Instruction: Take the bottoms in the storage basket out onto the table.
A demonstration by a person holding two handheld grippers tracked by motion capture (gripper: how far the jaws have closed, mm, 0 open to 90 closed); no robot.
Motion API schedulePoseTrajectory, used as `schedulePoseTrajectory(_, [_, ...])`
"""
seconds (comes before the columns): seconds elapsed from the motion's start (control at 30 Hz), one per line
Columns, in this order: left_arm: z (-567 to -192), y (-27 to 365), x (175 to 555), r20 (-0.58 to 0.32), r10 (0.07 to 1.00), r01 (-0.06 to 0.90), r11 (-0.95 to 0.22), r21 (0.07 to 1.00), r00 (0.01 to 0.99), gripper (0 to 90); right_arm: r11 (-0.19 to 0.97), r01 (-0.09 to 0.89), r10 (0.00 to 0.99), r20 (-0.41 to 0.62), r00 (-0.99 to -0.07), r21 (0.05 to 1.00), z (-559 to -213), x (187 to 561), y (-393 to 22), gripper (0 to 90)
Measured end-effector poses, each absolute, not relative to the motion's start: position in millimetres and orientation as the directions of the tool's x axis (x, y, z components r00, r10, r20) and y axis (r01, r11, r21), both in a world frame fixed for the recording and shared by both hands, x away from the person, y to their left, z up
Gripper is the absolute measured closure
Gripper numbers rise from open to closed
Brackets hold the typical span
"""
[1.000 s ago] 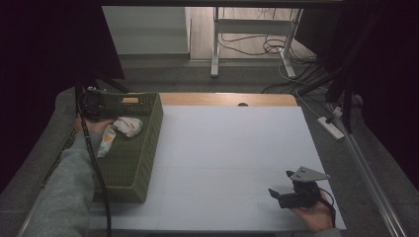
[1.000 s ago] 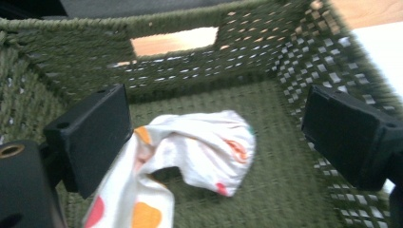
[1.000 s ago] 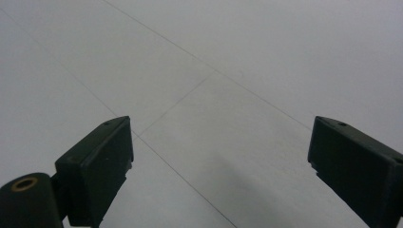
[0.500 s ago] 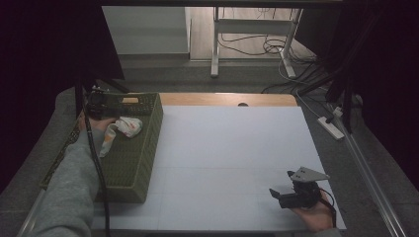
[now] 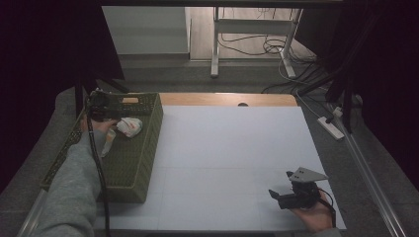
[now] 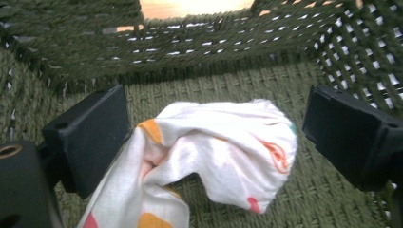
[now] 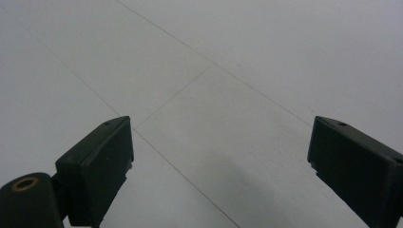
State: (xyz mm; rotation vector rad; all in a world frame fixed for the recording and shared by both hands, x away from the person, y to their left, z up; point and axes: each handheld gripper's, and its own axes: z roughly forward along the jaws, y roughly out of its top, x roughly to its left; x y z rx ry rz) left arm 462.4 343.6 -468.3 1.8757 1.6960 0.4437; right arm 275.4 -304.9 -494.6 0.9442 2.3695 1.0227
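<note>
Inside the green basket (image 5: 133,163), my spread left gripper (image 6: 214,137) straddles the ungrasped patterned cloth (image 6: 223,152), while my right gripper (image 7: 218,166) idles released over the bare tabletop (image 5: 232,148).

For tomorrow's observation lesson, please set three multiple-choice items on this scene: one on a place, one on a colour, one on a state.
1. Where does the white patterned cloth lie?
A. inside the basket
B. on the white table top
C. on the floor

2. What colour is the woven basket?
A. red
B. olive green
C. blue

3. How do the jaws of the right gripper stand?
A. shut on the cloth
B. shut on nothing
C. open over the table

Answers:
1 A, woven walls surround it.
2 B, the weave is green in both views.
3 C, bare table shows between its jaws.
</note>
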Motion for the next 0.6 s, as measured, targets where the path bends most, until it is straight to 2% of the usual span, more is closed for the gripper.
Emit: schedulePoseTrajectory(0.6, [-490.4, 346.8, 469.7, -0.113, 0.984, 0.849, -0.057, 0.525, 0.136, 7.5, 0.527, 0.425, 0.700, -0.093, -0.708, 0.736, -496.4, 276.6, -301.4, 8.2])
